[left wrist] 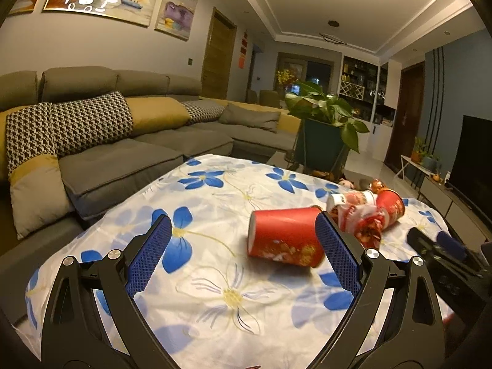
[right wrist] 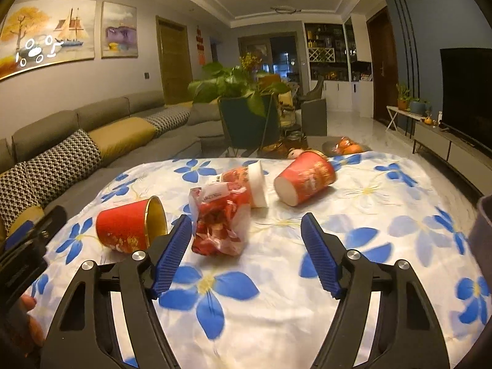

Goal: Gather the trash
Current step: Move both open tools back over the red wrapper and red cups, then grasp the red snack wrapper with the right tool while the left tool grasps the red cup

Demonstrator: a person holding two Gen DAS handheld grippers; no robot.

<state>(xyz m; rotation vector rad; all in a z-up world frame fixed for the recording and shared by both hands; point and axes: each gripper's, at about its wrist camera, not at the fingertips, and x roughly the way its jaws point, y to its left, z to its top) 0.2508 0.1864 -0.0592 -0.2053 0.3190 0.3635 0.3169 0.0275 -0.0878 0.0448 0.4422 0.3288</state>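
Note:
A red paper cup point(left wrist: 284, 236) point(right wrist: 130, 226) lies on its side on the flower-print cloth, its gold-rimmed mouth facing right. My left gripper point(left wrist: 243, 236) is open, and its right finger's tip overlaps the cup's mouth end in the left wrist view. Beside the cup rests a crumpled red wrapper point(left wrist: 367, 224) point(right wrist: 220, 223). A red-and-white cup point(right wrist: 246, 186) and a second red cup point(right wrist: 304, 181) point(left wrist: 392, 207) lie tipped over farther back. My right gripper point(right wrist: 246, 230) is open just short of the wrapper, with nothing between its fingers.
The flower-print cloth point(left wrist: 215, 292) covers the table. A grey sofa point(left wrist: 107, 160) with cushions runs along the left. A potted plant point(right wrist: 246, 113) stands beyond the table's far edge. A TV point(right wrist: 467, 92) and low cabinet line the right wall. A grey container's edge point(right wrist: 481, 230) shows at far right.

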